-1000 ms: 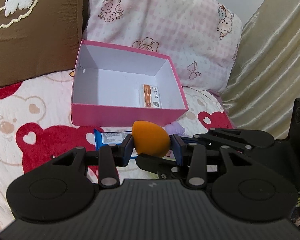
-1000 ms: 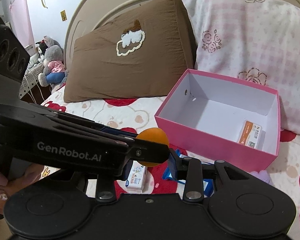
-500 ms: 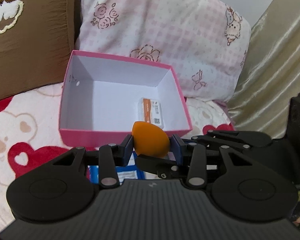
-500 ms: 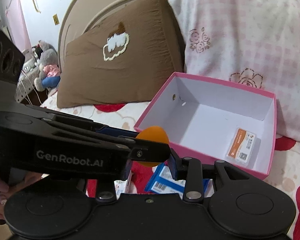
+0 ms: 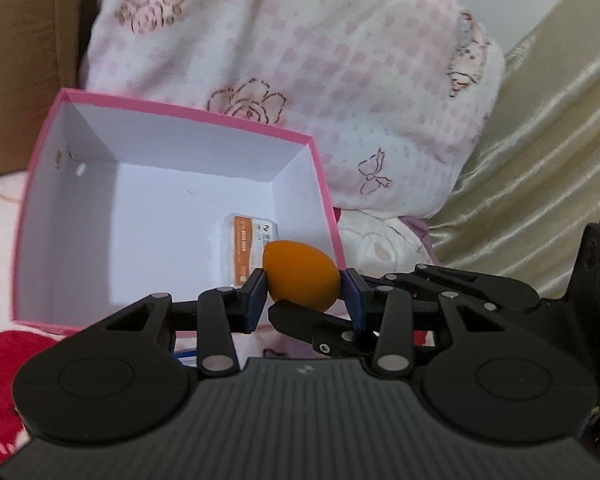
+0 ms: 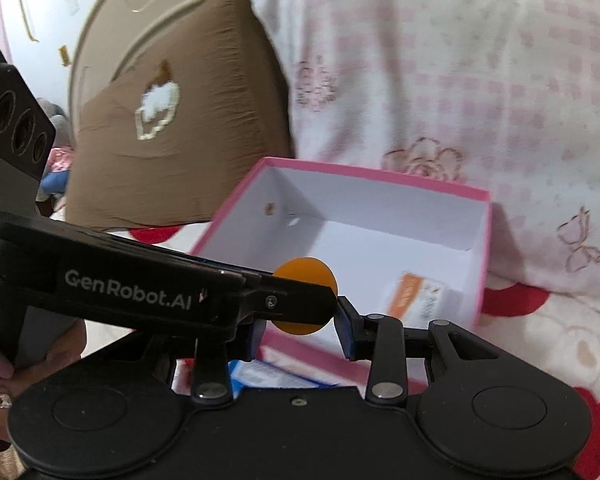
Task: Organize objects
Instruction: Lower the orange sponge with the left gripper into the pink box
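- Between the blue pads of the left tool [image 5: 305, 293], an orange egg-shaped sponge [image 5: 300, 276] is sitting clamped, with the pads pressing on both of its sides.
- Just beyond that tool, an open pink box [image 5: 325, 188] is lying on the bed [image 6: 540, 320], with the sponge hanging over its near right corner.
- Inside the box, right behind the sponge, a small orange-and-white packet [image 5: 246, 248] is lying flat.
- The right tool [image 6: 299, 330] is standing narrow with the sponge between its pads; the left tool is crossing in front, so I cannot tell whether they are pressing on it.
- Below the right tool, a blue packet [image 6: 268, 376] is lying on the bed.
- Behind the box, a pink checked pillow [image 5: 340, 60] is leaning.
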Demonstrator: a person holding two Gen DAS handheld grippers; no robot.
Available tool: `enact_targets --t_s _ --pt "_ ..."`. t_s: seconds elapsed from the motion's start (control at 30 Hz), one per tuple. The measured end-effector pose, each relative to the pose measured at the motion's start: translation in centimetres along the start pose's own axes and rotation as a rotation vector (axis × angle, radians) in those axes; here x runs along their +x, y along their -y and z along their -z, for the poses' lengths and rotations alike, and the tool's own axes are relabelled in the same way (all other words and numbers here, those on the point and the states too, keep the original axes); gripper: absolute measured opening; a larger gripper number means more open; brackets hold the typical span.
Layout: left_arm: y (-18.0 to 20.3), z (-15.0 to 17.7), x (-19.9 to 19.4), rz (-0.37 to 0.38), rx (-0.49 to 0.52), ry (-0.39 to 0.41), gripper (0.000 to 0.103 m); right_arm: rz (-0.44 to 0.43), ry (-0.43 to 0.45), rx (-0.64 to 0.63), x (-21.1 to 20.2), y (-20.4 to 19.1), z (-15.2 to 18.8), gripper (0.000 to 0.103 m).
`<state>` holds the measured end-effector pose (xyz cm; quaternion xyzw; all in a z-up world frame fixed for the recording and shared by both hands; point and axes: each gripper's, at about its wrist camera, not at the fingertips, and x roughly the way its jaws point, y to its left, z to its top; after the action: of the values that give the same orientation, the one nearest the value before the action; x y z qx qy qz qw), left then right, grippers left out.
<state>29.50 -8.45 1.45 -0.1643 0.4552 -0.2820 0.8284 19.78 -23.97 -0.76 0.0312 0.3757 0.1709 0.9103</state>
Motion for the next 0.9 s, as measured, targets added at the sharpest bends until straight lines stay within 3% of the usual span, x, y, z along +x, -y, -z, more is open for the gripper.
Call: enact_targets --t_s 0.33,0.5,0.9 --pt "-0.4 -4.5 5.9 0.022 -0.047 -0.031 0.039 0.062 -0.023 -0.005 2.2 4.4 -3.0 0.042" --pt "-0.8 -5.5 8.1 0.030 -0.040 -0.036 0.039 0.107 -0.049 -0.001 3.7 6.2 -3.9 0.042" --pt "-3.9 -6.6 12.2 0.013 -0.130 -0.042 0.040 0.197 -0.108 -0.070 8.6 7.0 -4.7 0.042"
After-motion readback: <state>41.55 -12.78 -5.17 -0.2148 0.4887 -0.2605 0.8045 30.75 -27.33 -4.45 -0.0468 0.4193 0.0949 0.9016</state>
